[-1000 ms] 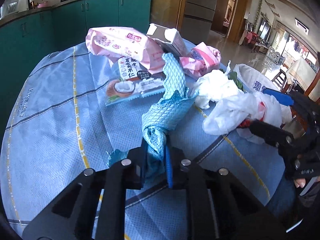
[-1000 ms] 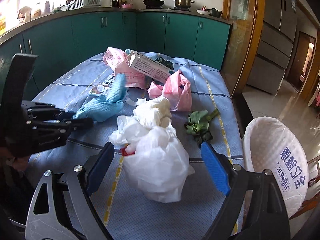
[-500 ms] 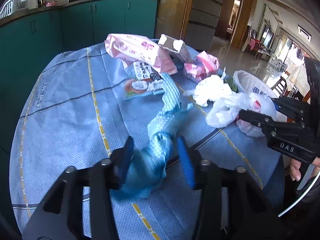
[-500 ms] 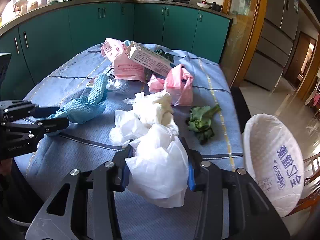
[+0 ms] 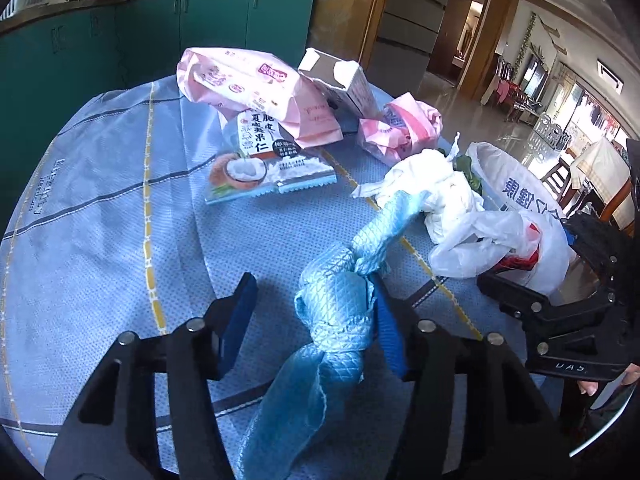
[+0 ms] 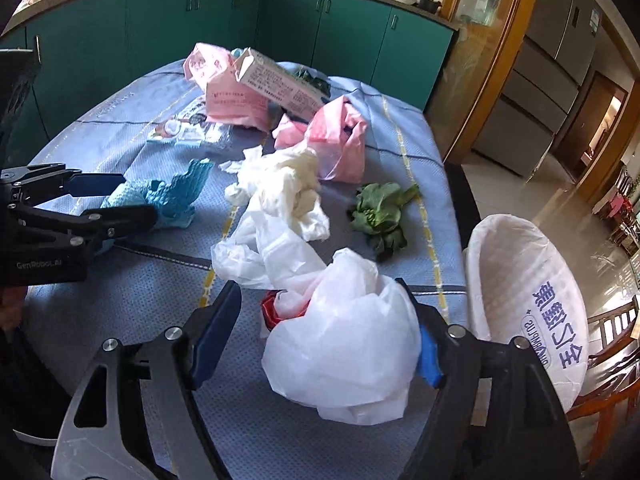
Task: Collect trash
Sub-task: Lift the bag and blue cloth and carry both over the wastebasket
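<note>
Trash litters the blue-covered desk [image 6: 120, 128]. The white plastic bag [image 6: 344, 344] sits near the edge between the right hand-held gripper's [image 6: 324, 344] jaws, which have just been opening and look released. The left hand-held gripper [image 5: 312, 320] stands open around the blue cloth [image 5: 340, 312], touching one pad. Next, I'd guess: regrip, carry to the bin [image 6: 528, 280] on the right.

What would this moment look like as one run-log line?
left gripper: jaws just opening, blue cloth loose between | right gripper: jaws just opening, white bag between, unclamped
</note>
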{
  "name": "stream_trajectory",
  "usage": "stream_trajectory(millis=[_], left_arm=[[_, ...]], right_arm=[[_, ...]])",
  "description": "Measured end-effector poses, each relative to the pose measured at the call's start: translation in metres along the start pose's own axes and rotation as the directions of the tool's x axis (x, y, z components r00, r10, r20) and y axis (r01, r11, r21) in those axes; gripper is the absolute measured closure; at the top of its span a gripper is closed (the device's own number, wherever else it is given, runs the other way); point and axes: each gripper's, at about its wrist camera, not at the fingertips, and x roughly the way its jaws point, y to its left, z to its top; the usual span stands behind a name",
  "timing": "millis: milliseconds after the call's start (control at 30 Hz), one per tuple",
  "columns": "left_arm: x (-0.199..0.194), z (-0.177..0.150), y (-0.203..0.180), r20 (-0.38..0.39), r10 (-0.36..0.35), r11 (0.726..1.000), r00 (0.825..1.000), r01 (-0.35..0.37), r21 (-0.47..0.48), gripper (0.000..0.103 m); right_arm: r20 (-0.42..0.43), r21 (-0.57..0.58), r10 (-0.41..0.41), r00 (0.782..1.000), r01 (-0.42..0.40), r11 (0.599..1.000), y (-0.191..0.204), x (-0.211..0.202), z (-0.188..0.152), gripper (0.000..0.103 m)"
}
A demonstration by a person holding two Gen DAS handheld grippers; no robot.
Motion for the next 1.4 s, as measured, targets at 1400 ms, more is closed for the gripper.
stream_trajectory(millis=[1400], left_arm=[[-0.027, 0.092, -0.159, 0.2, -0.24, 0.966, 0.95, 0.214, 0.145, 0.071]], right_arm=[[0.161, 0.277, -0.465, 0.871, 0.412, 0.868, -0.135, -0.129, -0.014, 0.06]])
